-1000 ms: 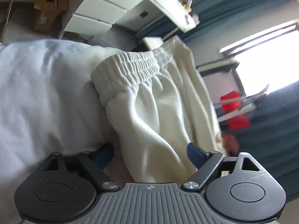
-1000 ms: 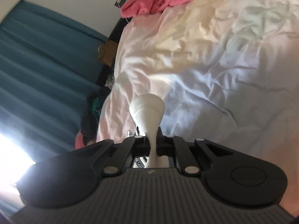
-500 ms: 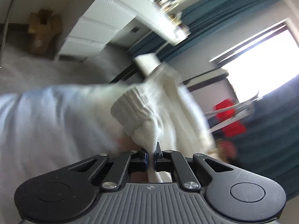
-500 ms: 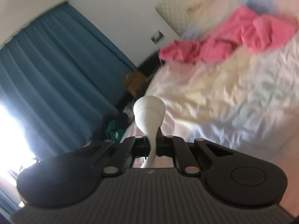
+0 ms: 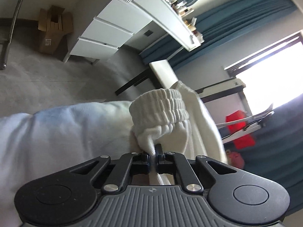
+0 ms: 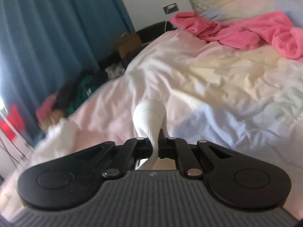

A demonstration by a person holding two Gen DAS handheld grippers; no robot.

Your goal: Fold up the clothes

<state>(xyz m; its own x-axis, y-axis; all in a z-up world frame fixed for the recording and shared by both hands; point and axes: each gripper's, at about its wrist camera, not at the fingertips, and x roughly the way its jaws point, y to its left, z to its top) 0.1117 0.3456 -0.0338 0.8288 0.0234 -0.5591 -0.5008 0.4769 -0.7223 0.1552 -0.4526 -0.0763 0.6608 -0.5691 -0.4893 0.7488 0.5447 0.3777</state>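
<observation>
A cream ribbed garment with an elastic waistband [image 5: 162,109] hangs bunched in front of my left gripper [image 5: 155,154]. That gripper pinches the cloth just under the waistband, its jaws opening a hair while the pads still press on the fabric. The rest of the garment trails off to the right. My right gripper [image 6: 156,140] is shut on another rounded fold of the same white ribbed garment [image 6: 149,113], held above the bed. More of the white cloth [image 6: 60,138] lies blurred at the lower left of the right wrist view.
A rumpled pale duvet [image 6: 217,87] covers the bed, with a pink garment [image 6: 246,32] heaped near the headboard. A blue curtain [image 6: 56,28] and piled clothes stand beside the bed. A white dresser [image 5: 106,36], a cardboard box [image 5: 53,32] and grey floor lie beyond the bed edge [image 5: 56,136].
The left gripper went from open around the cloth to shut on it and lifted it off the bed. The right gripper rolled and swung, keeping its grip on the fold.
</observation>
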